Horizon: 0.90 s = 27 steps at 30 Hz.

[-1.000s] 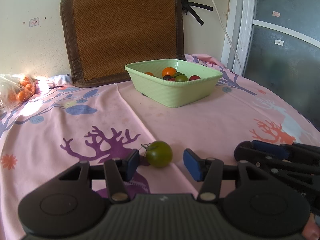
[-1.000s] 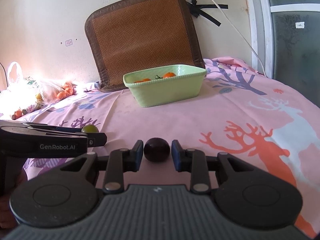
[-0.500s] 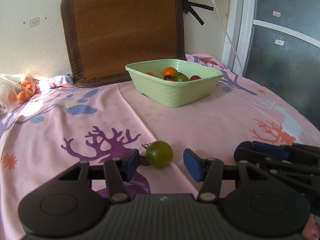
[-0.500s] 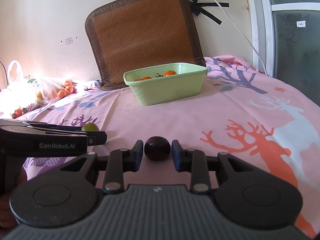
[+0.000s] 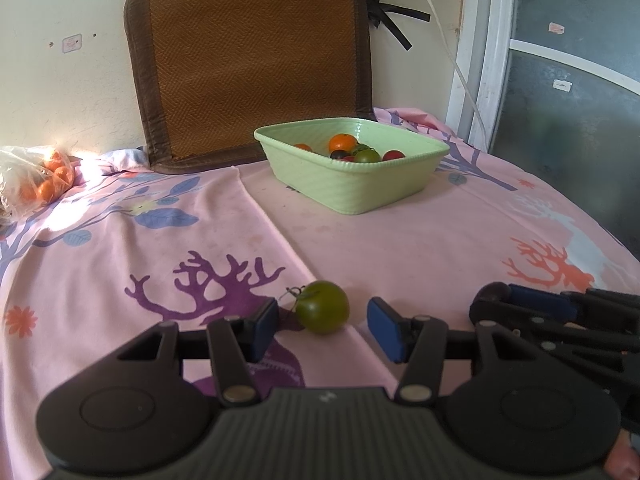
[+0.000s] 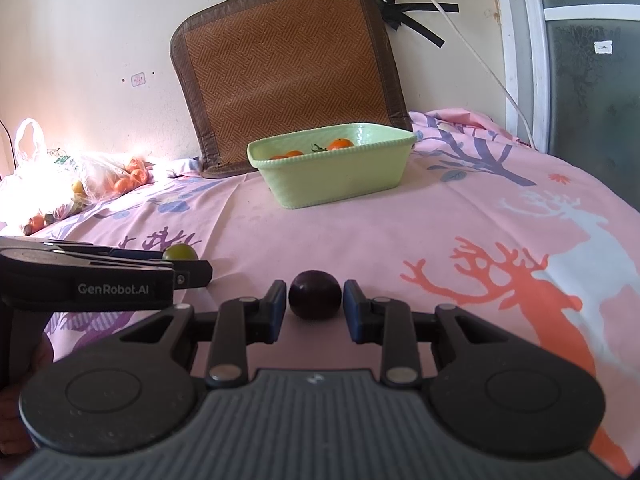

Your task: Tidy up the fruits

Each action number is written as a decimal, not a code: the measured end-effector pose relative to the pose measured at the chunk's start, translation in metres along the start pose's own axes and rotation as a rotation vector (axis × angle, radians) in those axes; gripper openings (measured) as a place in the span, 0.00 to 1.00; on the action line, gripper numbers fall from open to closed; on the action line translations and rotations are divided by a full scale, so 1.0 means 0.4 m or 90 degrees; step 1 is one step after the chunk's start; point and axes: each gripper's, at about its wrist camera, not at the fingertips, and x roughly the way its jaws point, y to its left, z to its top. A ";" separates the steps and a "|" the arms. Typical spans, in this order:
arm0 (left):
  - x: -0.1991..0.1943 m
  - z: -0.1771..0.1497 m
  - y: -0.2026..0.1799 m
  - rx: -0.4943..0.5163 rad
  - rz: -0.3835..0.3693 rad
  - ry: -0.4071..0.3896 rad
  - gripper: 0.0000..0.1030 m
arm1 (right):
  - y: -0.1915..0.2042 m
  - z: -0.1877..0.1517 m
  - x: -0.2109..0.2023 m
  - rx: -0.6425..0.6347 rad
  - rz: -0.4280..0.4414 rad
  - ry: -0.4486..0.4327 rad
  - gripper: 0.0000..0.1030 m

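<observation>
A green tomato (image 5: pixel 322 307) lies on the pink cloth between the pads of my open left gripper (image 5: pixel 323 326), nearer the left pad, with gaps on both sides. It also shows in the right wrist view (image 6: pixel 180 252). A dark purple fruit (image 6: pixel 315 295) sits between the pads of my right gripper (image 6: pixel 315 309), whose jaws stand close around it; touch is unclear. A light green basin (image 5: pixel 352 182) holding oranges and tomatoes stands further back; it also shows in the right wrist view (image 6: pixel 332 168).
A woven brown mat (image 5: pixel 248 52) leans on the wall behind the basin. A plastic bag of oranges (image 6: pixel 100 178) lies at the far left. A white cable (image 6: pixel 472 52) hangs at the right by a glass door (image 5: pixel 576 120).
Nothing has visibly moved apart from a slight shift of the views; the right jaws stay just as close around the dark fruit.
</observation>
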 end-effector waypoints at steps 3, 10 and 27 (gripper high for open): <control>-0.001 -0.001 -0.001 -0.003 0.003 0.000 0.49 | -0.001 0.000 0.002 -0.001 0.001 0.003 0.33; -0.001 0.000 -0.001 -0.007 0.006 0.001 0.51 | -0.001 0.002 0.005 -0.004 0.002 0.008 0.33; -0.001 0.000 0.002 -0.011 0.008 0.001 0.53 | -0.001 0.001 0.000 -0.006 0.001 0.001 0.54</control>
